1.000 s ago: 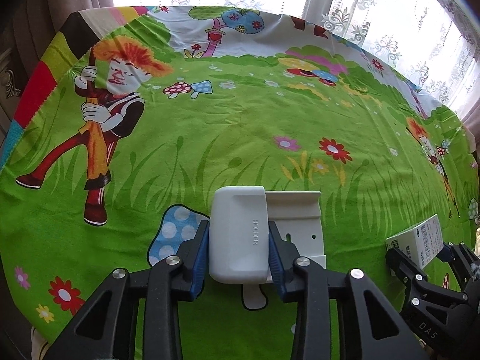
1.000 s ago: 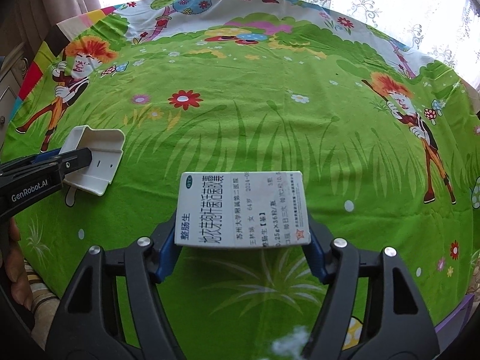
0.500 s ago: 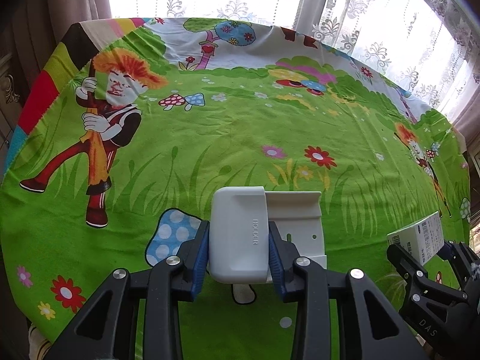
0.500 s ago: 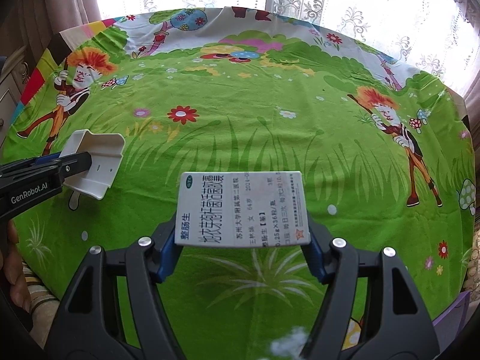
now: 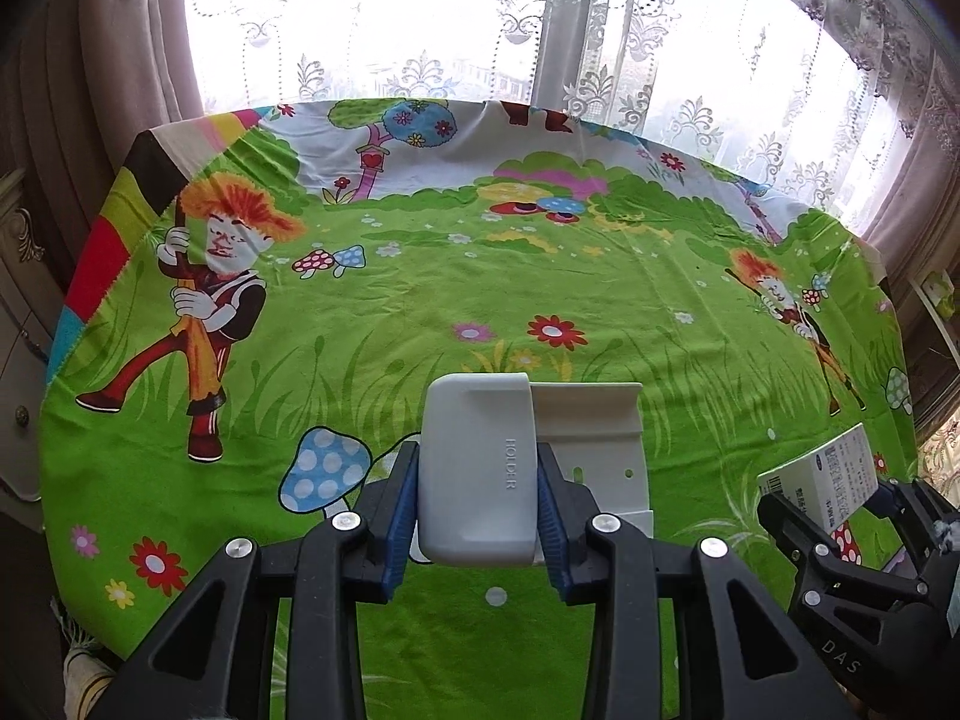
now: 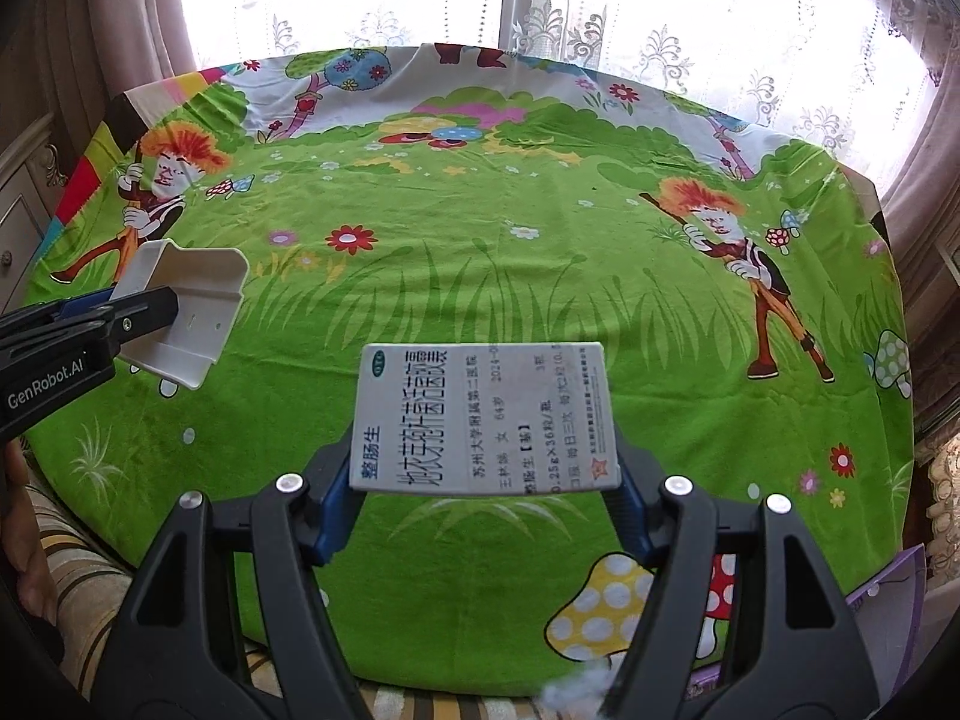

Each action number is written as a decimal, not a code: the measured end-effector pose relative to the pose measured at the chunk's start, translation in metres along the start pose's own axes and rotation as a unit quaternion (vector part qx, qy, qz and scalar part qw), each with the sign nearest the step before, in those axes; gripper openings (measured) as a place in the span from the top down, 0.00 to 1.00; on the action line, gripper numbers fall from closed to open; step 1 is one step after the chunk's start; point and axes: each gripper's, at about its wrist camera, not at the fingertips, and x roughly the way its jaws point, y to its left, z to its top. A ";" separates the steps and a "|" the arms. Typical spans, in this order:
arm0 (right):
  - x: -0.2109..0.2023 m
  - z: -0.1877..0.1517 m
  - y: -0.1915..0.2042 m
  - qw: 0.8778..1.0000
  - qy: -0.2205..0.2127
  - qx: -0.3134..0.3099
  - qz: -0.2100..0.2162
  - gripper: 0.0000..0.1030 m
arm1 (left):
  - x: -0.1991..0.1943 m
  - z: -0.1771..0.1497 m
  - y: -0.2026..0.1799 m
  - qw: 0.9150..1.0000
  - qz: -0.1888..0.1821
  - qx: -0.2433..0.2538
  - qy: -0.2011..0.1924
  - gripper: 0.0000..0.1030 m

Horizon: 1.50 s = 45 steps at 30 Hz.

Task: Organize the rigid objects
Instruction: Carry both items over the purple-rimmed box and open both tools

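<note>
Left hand-held gripper point(image 5: 477, 507): clenched on the white plastic holder point(image 5: 477, 468), carried above the bench point(image 5: 420, 300).
Right hand-held gripper point(image 6: 483, 504): grasping the medicine box point(image 6: 483, 420) across its width, also aloft.
Risks: holder gripped on smooth sides, may slip; thin carton may buckle or twist; both loads near, could collide.

Bright window point(image 5: 456, 18) behind lace curtains point(image 6: 690, 30) (floral); cartoon green tablecloth point(image 5: 420, 300) below.
</note>
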 end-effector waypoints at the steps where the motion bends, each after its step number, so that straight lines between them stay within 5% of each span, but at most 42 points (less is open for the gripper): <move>1: -0.003 -0.001 -0.001 1.000 -0.001 0.002 -0.001 0.30 | -0.004 -0.001 -0.003 1.000 -0.001 0.003 -0.003 0.64; 15: -0.043 -0.028 -0.034 0.999 -0.012 0.042 -0.005 0.30 | -0.043 -0.015 -0.043 0.999 -0.023 0.043 -0.024 0.64; 22: -0.070 -0.055 -0.069 0.998 -0.013 0.065 -0.023 0.30 | -0.061 -0.028 -0.077 0.995 -0.076 0.063 -0.016 0.64; 31: -0.106 -0.105 -0.139 0.991 -0.006 0.117 -0.058 0.30 | -0.075 -0.056 -0.148 0.981 -0.154 0.119 0.022 0.64; 45: -0.157 -0.185 -0.247 0.966 0.001 0.225 -0.130 0.30 | -0.085 -0.094 -0.267 0.953 -0.215 0.200 0.073 0.64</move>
